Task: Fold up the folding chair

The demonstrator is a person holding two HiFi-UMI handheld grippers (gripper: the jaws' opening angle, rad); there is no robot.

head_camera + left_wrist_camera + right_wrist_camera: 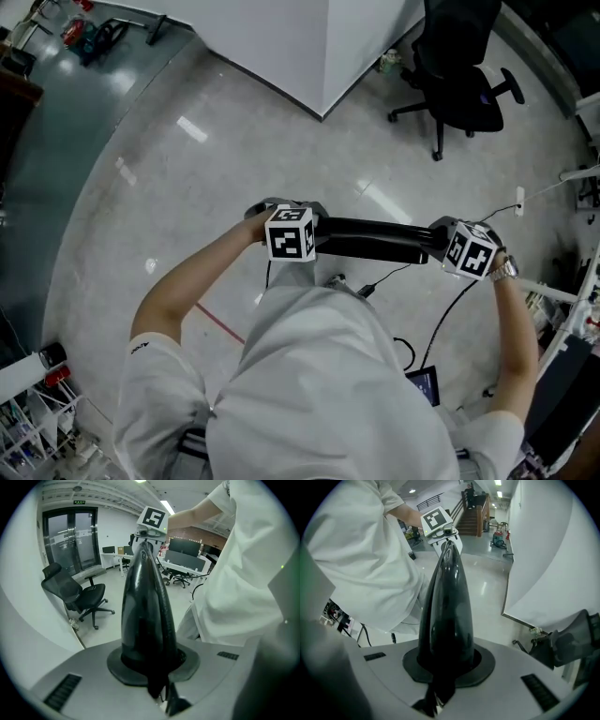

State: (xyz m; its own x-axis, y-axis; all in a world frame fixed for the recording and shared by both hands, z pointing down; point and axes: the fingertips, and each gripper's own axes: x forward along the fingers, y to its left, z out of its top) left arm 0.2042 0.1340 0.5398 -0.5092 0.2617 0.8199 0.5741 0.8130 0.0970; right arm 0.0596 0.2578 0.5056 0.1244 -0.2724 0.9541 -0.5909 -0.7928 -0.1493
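1. Folding chair — its place cannot be told from these views. The one chair that can be made out is a black swivel office chair [459, 66], standing on the floor near the corner of a white wall [281, 37], well apart from both grippers.
2. The left gripper [361, 238] is held out in front of the person's body. The left marker cube [291, 234] faces up toward the head camera. Its long black jaws are pressed together with nothing between them.
3. The right gripper [398, 244] faces it from the other side, with the right marker cube [471, 251] also turned upward. Its jaws are closed on themselves too, with nothing between them.
4. The two pairs of jaws point straight at each other and read as one dark bar in the head view. Whether the tips touch cannot be told. In each gripper view the other gripper's cube sits just past the jaw tips.
5. The person wears a white shirt [319, 394] and has a wristwatch [504, 270] on the right wrist.
6. The floor [187, 187] is pale and glossy, with a thin red line [220, 323] near the person's left arm. A black cable [441, 319] trails below the right gripper — toward a small screen [424, 382].
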